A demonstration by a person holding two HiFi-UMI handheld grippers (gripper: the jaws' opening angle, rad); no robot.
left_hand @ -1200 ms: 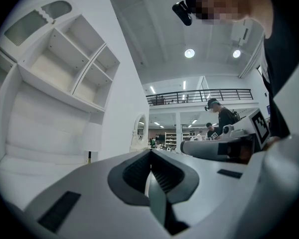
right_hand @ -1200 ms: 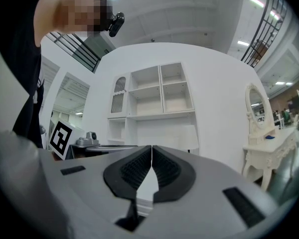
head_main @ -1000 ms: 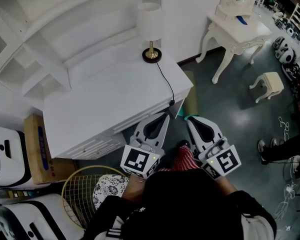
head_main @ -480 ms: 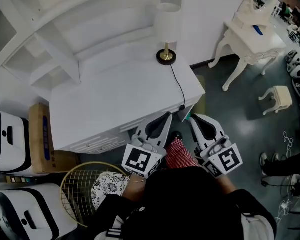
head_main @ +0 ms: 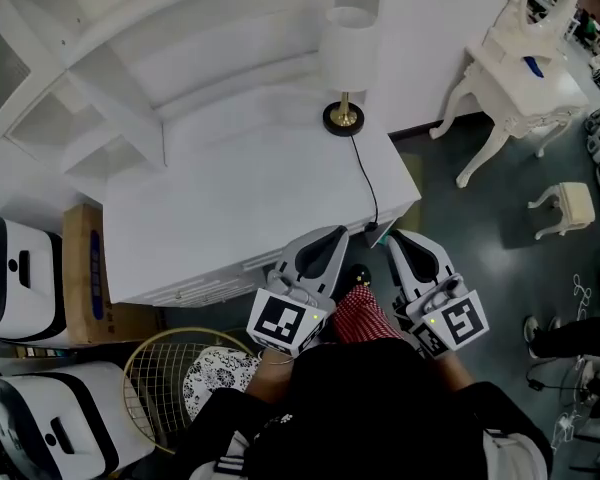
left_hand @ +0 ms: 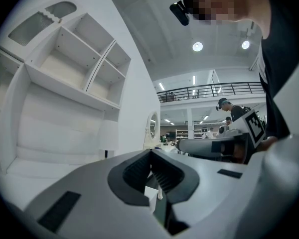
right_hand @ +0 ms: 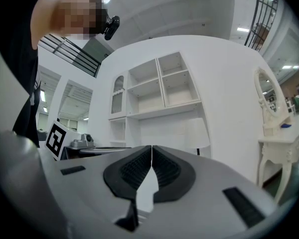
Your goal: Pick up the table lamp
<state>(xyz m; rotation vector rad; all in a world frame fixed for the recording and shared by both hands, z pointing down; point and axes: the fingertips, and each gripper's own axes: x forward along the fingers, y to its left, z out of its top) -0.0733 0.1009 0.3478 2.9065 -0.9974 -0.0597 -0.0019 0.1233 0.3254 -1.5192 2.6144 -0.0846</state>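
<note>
The table lamp (head_main: 348,50), with a white shade and a brass stem on a round black base, stands at the far right corner of the white desk (head_main: 210,213). Its black cord (head_main: 366,178) runs over the desk's front right edge. Both grippers are held level at the desk's near edge, well short of the lamp. My left gripper (head_main: 337,231) is shut and empty, and so is my right gripper (head_main: 392,236). In the left gripper view the lamp (left_hand: 108,137) shows left of the shut left gripper (left_hand: 150,151). In the right gripper view the lamp (right_hand: 201,136) stands right of the right gripper (right_hand: 152,147).
A white hutch with shelves (head_main: 100,88) rises behind the desk. Left of the desk are a cardboard box (head_main: 80,283), white cases (head_main: 15,288) and a wire basket (head_main: 180,378). A white dressing table (head_main: 525,68) and stool (head_main: 570,203) stand on the dark floor at right.
Both shut grippers have come closer to the desk's front edge, and the desk and lamp now sit further right and lower in the head view.
</note>
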